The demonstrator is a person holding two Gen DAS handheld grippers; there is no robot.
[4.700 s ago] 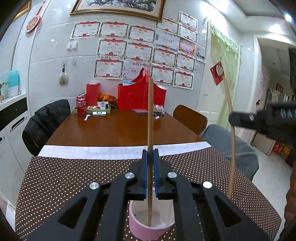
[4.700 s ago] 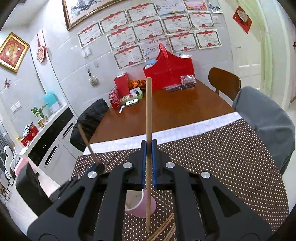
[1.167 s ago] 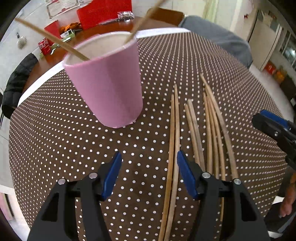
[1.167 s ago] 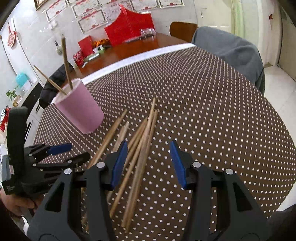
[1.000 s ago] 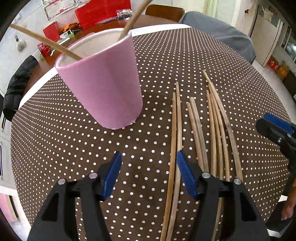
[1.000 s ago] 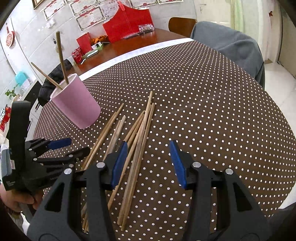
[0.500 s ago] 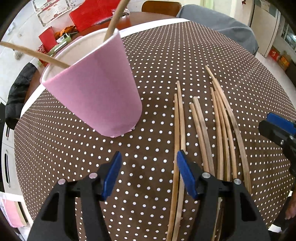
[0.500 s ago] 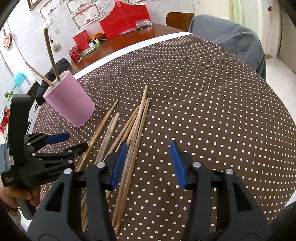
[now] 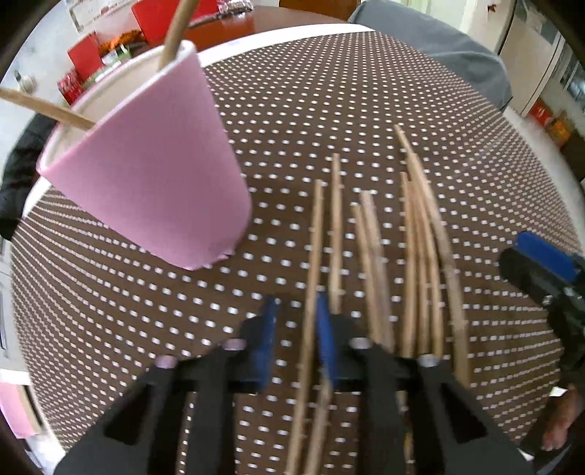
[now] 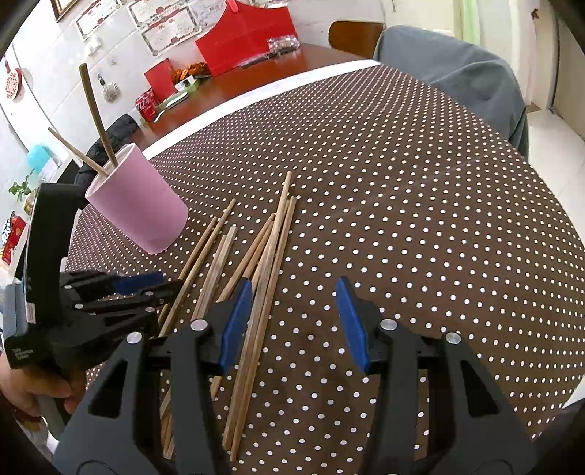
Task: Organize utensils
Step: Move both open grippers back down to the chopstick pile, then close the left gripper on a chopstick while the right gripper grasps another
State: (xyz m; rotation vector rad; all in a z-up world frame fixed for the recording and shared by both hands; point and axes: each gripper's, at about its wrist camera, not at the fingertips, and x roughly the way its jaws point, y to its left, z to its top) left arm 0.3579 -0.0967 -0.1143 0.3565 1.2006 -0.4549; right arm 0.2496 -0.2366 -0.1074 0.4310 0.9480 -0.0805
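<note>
A pink cup (image 9: pixel 153 175) (image 10: pixel 139 208) stands on the dotted brown tablecloth (image 10: pixel 402 182) with two chopsticks (image 10: pixel 97 109) leaning in it. Several loose wooden chopsticks (image 9: pixel 413 237) (image 10: pixel 263 255) lie in a fan to its right. My left gripper (image 9: pixel 295 314) (image 10: pixel 161 287) is low over their near ends, its jaws closing. The leftmost chopstick (image 9: pixel 316 234) runs between them, against the right pad with a gap on the left. My right gripper (image 10: pixel 292 310) (image 9: pixel 537 255) hovers open at the fan's right side, its left finger over the rightmost sticks, holding nothing.
A grey-covered chair (image 10: pixel 457 73) stands at the table's far right edge. Red boxes (image 10: pixel 245 33), cans and small items sit at the table's far end. A hand (image 10: pixel 22 387) holds the left gripper's handle at the lower left.
The left gripper has slid toward the sticks and its jaws have narrowed from wide apart to close around the leftmost chopstick. The right gripper has stayed about where it was, still open.
</note>
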